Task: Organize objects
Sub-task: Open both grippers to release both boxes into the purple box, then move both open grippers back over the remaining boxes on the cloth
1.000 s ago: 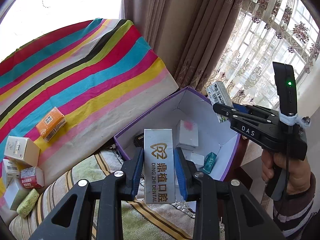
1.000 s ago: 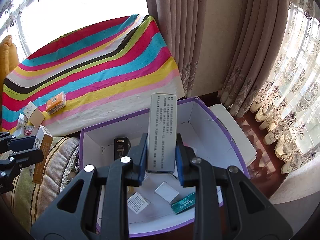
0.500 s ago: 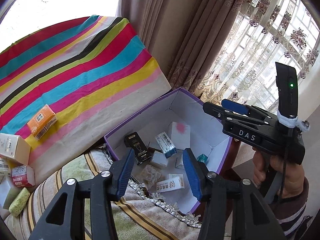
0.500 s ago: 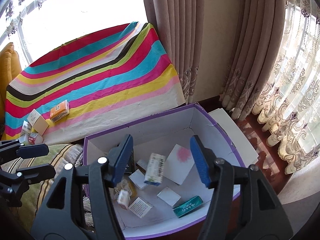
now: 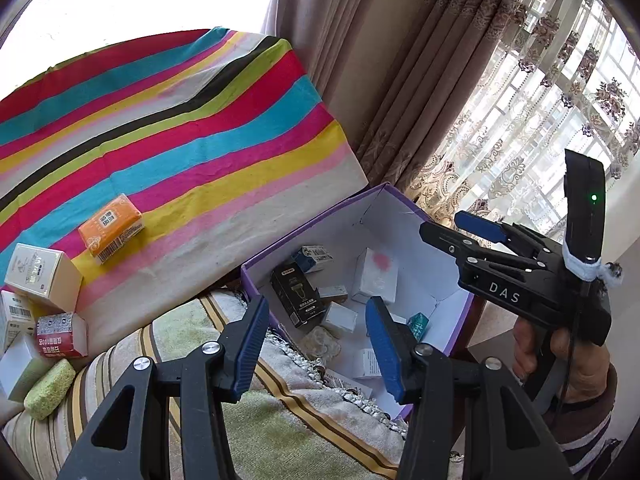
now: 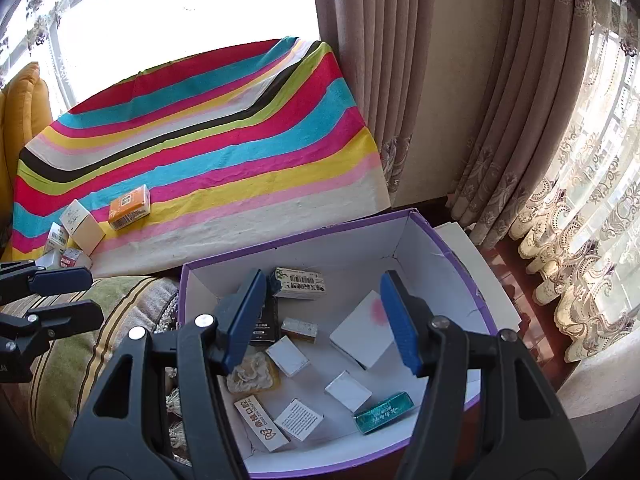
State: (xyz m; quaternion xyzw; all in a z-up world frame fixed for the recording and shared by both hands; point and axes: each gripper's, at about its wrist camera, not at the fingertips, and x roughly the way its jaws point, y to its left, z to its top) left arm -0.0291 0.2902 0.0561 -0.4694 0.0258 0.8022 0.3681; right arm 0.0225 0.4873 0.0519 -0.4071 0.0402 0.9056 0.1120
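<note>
A purple box with a white inside [image 5: 280, 246] [image 6: 452, 248] holds several small cartons, among them a black one [image 5: 297, 298], a barcoded one [image 6: 298, 283], a teal one [image 6: 384, 412] and a white "Ding Zhi Dental" one [image 6: 260, 422]. My left gripper [image 5: 316, 346] is open and empty above the box's near edge. My right gripper [image 6: 322, 322] is open and empty above the box; it also shows in the left wrist view [image 5: 448, 226]. An orange carton [image 5: 109, 225] [image 6: 130, 206] and more cartons [image 5: 42, 272] lie on the striped cloth.
The striped cloth [image 5: 180, 128] covers a raised surface to the left. A green and beige cushion [image 5: 172, 332] lies under the left gripper. A green sponge [image 5: 50, 388] sits at the lower left. Curtains [image 6: 500, 120] hang behind the box, with a white lid [image 6: 476, 256] beside it.
Both grippers opened and let go of their cartons. The white dental carton and the barcoded carton dropped and now lie in the purple box. The left gripper swung a little left.
</note>
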